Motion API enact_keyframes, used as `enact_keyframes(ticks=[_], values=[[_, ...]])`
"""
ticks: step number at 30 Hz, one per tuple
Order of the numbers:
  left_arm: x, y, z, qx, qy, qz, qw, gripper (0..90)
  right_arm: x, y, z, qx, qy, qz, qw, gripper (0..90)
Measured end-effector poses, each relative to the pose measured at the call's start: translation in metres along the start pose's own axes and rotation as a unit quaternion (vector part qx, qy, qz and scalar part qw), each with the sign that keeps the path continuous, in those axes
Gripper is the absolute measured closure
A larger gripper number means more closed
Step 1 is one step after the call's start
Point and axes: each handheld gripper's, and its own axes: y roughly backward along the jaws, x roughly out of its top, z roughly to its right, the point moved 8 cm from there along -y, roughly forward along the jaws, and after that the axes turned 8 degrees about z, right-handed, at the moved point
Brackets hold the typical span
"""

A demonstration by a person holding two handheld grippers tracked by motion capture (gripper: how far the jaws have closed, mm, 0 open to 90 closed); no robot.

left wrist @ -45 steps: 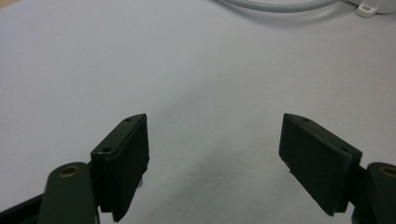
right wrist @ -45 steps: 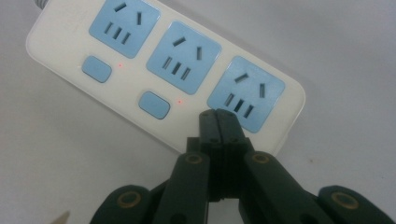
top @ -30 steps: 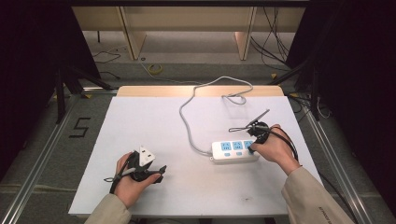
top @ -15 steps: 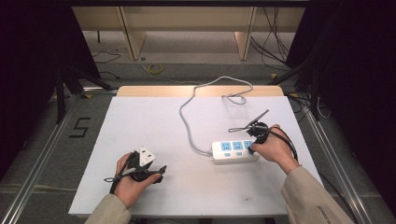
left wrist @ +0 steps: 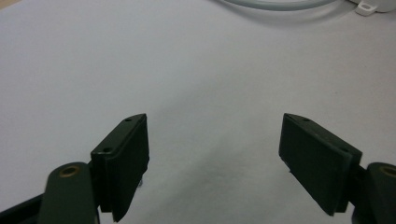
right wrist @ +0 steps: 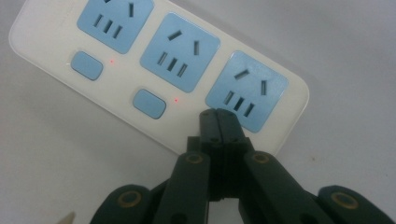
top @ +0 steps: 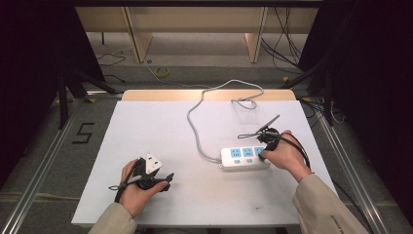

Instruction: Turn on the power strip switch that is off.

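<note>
A white power strip (top: pixel 245 157) with three blue sockets lies right of the table's middle. In the right gripper view the strip (right wrist: pixel 116 70) shows two blue buttons, each with a small red light beside it. My right gripper (right wrist: pixel 218 115) is shut, with nothing between its jaws. Its tips sit on the strip's face just below the right-hand socket (right wrist: pixel 246 91) and hide what lies under them. From above, the right gripper (top: pixel 262 154) meets the strip's right end. My left gripper (top: pixel 165 181) rests at the front left with its jaws wide open and nothing between them (left wrist: pixel 215 163).
The strip's grey cable (top: pixel 196 127) curves from its left end to the table's far edge and loops there; it also crosses the top of the left gripper view as the cable (left wrist: pixel 280 3). The white table top (top: pixel 146 126) ends at a wooden strip at the back.
</note>
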Motion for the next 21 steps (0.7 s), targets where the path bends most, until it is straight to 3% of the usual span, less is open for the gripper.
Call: enact_keyframes(ticks=[21], values=[[-0.0004,-0.0001,-0.0005,0.0,-0.001,-0.002,1.0,24.2,-0.0006,-0.0009,-0.0001,-0.002,0.0,0.002,1.0,90.0]])
